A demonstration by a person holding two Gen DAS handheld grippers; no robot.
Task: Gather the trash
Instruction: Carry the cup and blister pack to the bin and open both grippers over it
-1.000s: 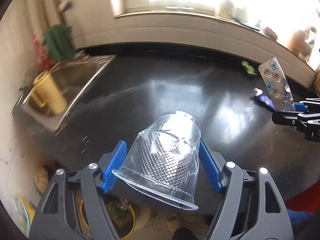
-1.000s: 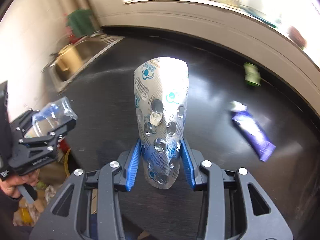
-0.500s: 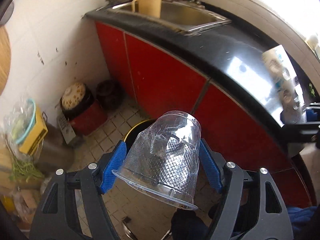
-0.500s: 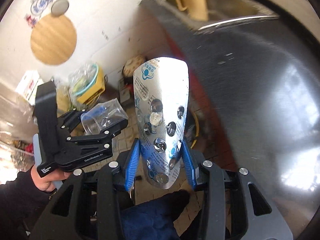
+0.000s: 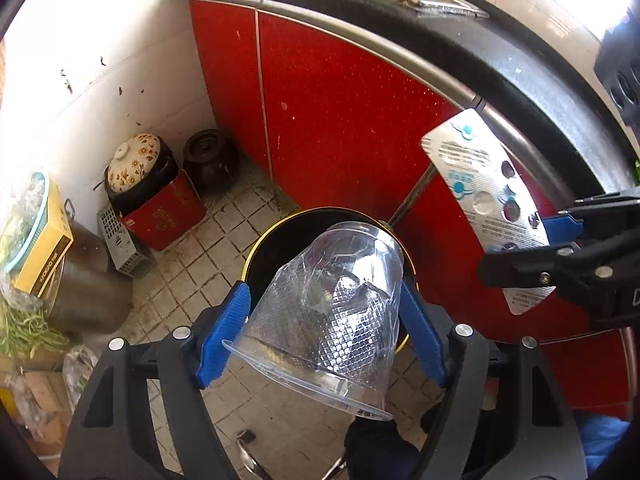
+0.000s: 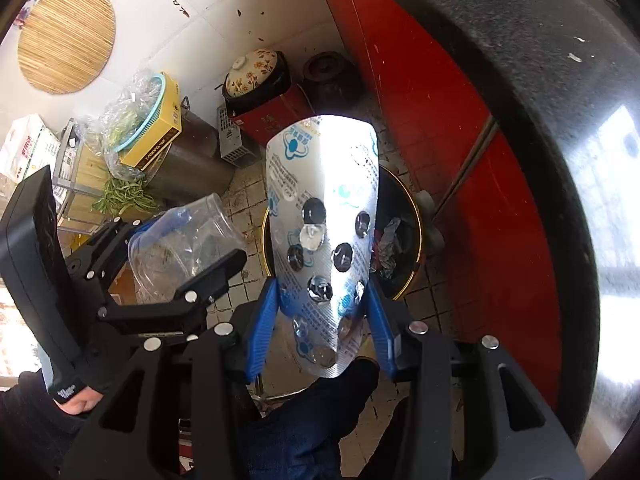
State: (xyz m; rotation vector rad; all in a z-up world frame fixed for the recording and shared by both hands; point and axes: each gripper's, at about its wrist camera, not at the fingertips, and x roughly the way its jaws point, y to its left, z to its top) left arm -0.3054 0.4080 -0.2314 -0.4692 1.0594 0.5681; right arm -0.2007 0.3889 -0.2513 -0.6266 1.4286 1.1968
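Note:
My left gripper (image 5: 320,332) is shut on a clear crumpled plastic cup (image 5: 328,312), held mouth toward the camera above a black trash bin with a gold rim (image 5: 276,240) on the tiled floor. My right gripper (image 6: 320,320) is shut on a silver blister pack (image 6: 324,216) with several emptied pockets, held upright over the same bin (image 6: 404,240), which holds crumpled trash. The blister pack (image 5: 484,196) also shows at the right in the left wrist view. The cup (image 6: 180,240) and the left gripper (image 6: 168,280) show at the left in the right wrist view.
Red cabinet doors (image 5: 340,92) under a black countertop (image 5: 540,92) stand right behind the bin. A flowered pot on a red box (image 5: 140,172), a dark jar (image 5: 208,164), a metal pot (image 5: 88,284) and bags of greens (image 6: 124,192) crowd the floor at left.
Both grippers swung from the countertop down toward the floor. The bin now lies directly below the cup and the blister pack. Both grips are unchanged.

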